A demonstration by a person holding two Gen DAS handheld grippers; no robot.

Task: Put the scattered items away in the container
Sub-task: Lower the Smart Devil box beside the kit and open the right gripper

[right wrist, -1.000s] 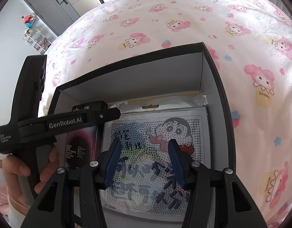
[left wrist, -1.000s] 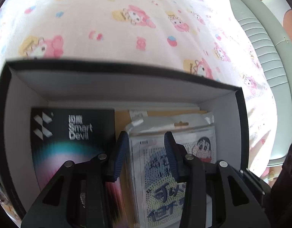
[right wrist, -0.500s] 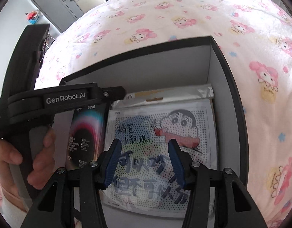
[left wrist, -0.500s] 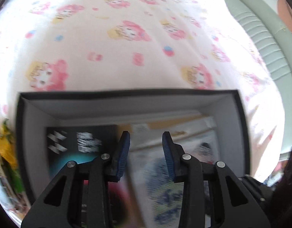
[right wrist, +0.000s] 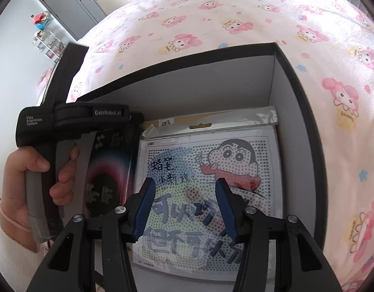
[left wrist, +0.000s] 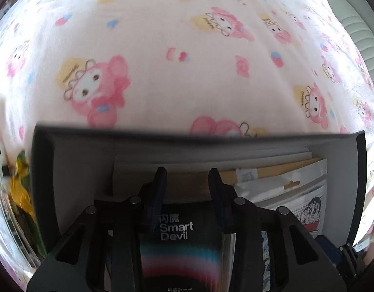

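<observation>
Box [right wrist: 294, 77] on bed [right wrist: 211, 24] is seen holding black pack [left wrist: 182, 248] at left wall, cartoon pack [right wrist: 211, 182] at right. Left tongs [left wrist: 187, 177] nearly clenched, empty; right tongs [right wrist: 184, 187] released, empty. Packing judged nearly done.

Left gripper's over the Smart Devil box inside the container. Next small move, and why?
Probably lift the left gripper straight up out of the container. Its jaws stand apart with nothing between them, and the Smart Devil box already lies inside beside the cartoon packet. A blurred yellow-green thing lies outside the left wall: likely the next pick.
</observation>
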